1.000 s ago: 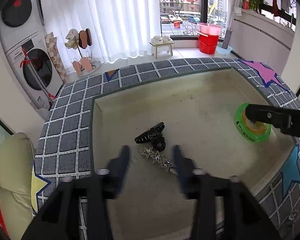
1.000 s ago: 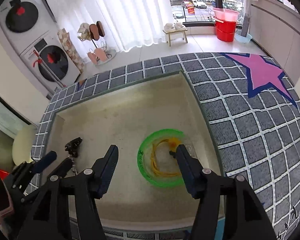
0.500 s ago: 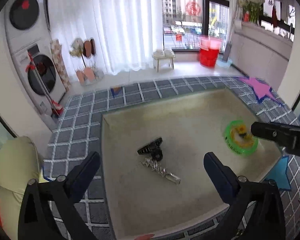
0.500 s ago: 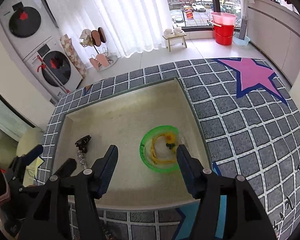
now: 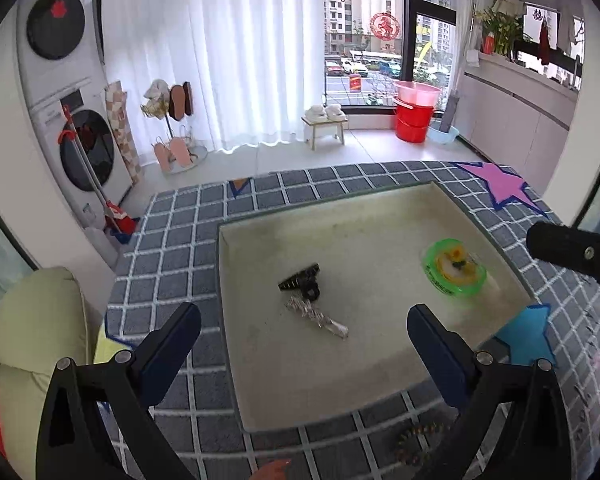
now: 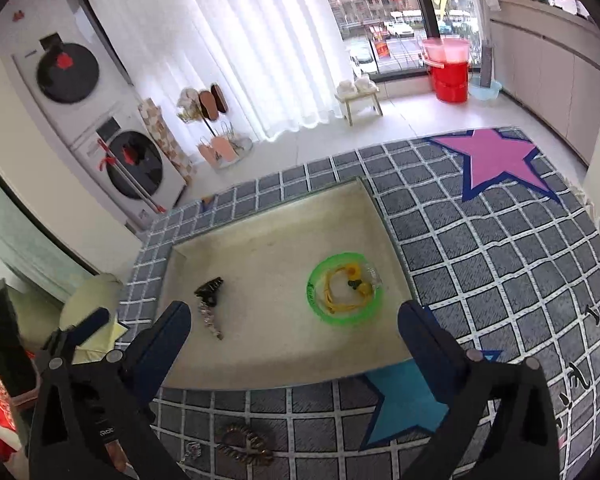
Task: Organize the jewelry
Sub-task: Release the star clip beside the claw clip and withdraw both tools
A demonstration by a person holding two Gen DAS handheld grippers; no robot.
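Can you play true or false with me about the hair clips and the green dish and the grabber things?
1. The green dish has yellow jewelry in it. True.
2. The black hair clip is inside the green dish. False: it lies on the beige mat, well away from the dish.
3. The silver sparkly clip lies right next to the black hair clip. True.
4. The left gripper is squeezing the silver clip. False: its jaws are wide open and hold nothing.
5. The right gripper is open too. True.
6. The pink star is on the beige mat. False: it is on the grey checked rug.
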